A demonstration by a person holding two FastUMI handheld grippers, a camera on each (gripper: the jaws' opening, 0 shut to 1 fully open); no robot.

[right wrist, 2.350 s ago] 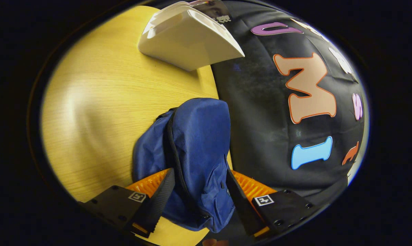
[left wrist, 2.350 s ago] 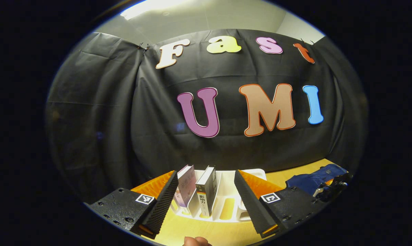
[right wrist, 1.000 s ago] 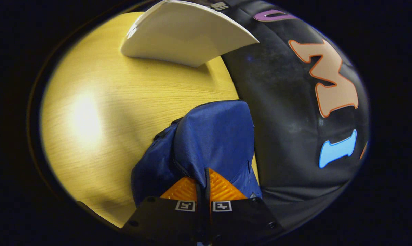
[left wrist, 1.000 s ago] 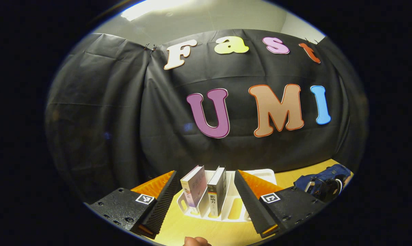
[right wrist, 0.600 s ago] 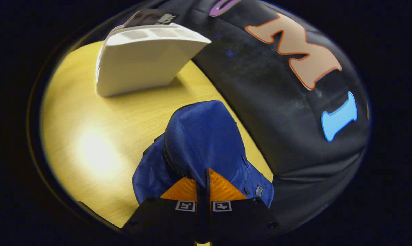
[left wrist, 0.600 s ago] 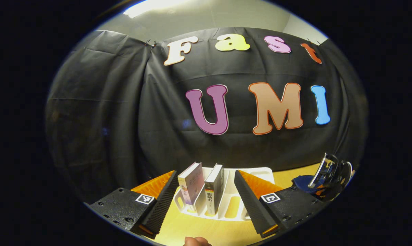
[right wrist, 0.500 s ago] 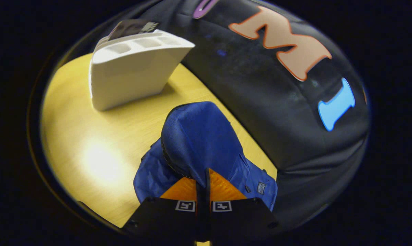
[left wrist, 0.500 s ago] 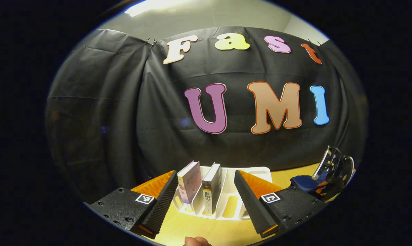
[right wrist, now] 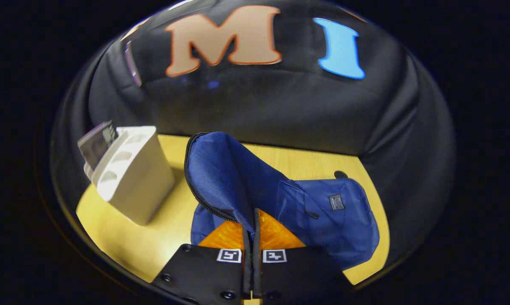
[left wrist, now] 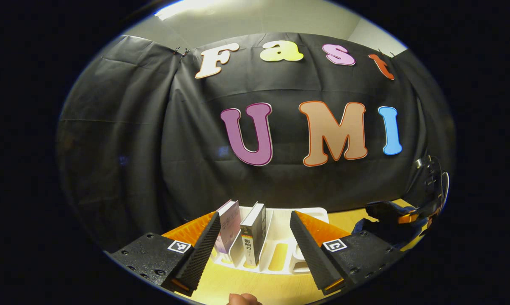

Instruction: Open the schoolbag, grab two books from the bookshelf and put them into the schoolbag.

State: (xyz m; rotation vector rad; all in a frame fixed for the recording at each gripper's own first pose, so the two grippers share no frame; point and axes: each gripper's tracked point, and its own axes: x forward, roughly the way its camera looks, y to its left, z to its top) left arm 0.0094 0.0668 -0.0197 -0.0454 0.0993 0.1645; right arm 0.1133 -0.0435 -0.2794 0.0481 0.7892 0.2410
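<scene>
A white bookshelf [left wrist: 280,250] stands on the yellow wooden desk [right wrist: 123,241] against the booth's black wall. Two books lean in its left slots: a pale one [left wrist: 228,226] and a dark one [left wrist: 251,233] beside it, whose spine carries printed characters too small to make out. The other slots hold nothing. The left gripper [left wrist: 255,241] hangs in front of the shelf with its fingers [left wrist: 204,250] spread wide, touching nothing.

The blue schoolbag [right wrist: 322,212] lies on the desk just right of the shelf. The right gripper [right wrist: 251,237] has its fingers pressed together on the bag's flap [right wrist: 221,173], lifting it so the zipper edge stands open. A small dark label [right wrist: 336,201] on the bag is unreadable.
</scene>
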